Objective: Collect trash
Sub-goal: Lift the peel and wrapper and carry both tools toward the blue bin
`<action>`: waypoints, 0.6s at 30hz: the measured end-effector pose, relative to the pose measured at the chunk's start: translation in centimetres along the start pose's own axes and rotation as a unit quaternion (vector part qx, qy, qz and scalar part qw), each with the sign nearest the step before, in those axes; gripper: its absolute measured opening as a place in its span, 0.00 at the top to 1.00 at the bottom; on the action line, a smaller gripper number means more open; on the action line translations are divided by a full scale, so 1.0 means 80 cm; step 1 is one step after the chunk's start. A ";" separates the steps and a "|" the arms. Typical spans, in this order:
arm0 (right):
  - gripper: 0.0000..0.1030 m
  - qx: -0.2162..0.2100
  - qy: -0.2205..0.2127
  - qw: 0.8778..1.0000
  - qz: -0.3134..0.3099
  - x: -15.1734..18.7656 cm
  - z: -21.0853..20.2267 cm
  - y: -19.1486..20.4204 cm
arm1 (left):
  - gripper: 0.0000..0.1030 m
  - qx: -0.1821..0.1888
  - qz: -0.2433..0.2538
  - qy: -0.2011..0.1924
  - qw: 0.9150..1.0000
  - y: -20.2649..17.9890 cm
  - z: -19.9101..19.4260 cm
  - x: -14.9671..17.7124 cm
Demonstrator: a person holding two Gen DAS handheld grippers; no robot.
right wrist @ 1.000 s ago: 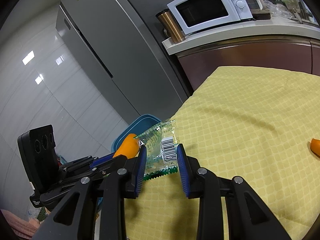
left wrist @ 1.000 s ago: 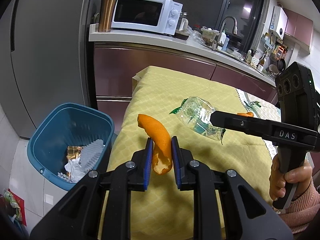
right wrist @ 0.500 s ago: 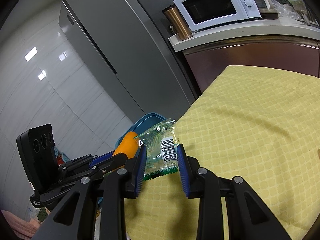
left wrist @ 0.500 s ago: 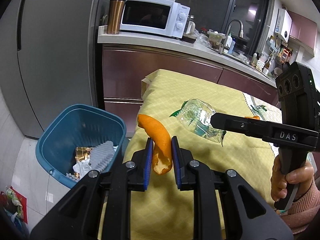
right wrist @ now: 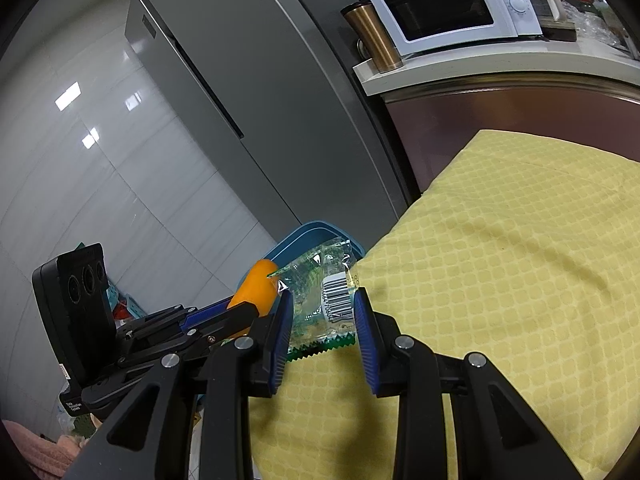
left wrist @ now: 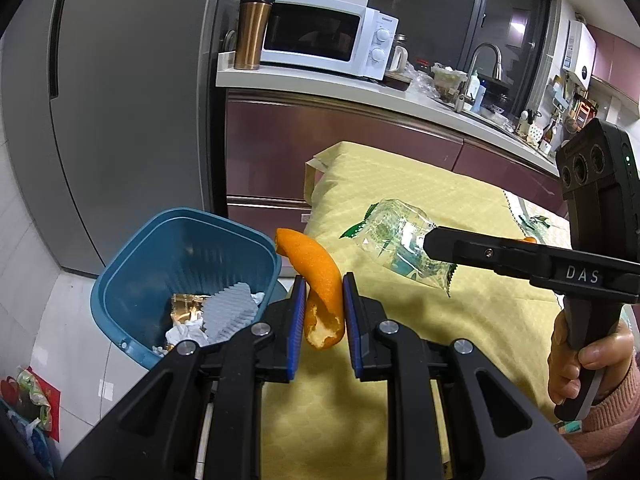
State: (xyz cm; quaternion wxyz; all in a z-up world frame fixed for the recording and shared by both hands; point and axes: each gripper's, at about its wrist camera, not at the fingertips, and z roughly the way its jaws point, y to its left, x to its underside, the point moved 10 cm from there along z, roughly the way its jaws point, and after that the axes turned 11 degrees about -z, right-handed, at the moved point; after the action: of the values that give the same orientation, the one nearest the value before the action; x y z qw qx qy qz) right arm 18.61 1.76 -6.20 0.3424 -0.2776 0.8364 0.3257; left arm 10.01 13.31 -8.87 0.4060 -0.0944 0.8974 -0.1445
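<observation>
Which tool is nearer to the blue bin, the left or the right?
Left. The left tool, clamping the orange peel, sits beside the blue bin rim; the right tool, gripping the clear wrapper, is farther back over the yellow tablecloth.

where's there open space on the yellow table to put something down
Bare yellow tablecloth runs from the wrapper to the cabinet-side edge. The bin-side corner is crowded: orange peel, both tools, and the blue bin holding trash.
</observation>
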 end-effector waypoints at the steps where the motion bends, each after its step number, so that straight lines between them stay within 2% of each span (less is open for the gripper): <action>1: 0.72 -0.001 0.001 1.000 -0.001 -0.001 0.001 0.001 | 0.82 -0.001 0.000 0.000 1.000 0.001 0.000 -0.001; 18: 0.72 -0.011 0.016 1.000 -0.020 -0.008 0.026 0.014 | 0.82 -0.023 -0.014 -0.008 1.000 0.033 -0.002 -0.009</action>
State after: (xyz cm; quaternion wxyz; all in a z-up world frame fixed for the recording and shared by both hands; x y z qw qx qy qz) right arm 19.04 4.14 -6.50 0.3319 -0.3031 0.8325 0.3239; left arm 10.25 15.99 -9.13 0.4091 -0.1173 0.8958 -0.1283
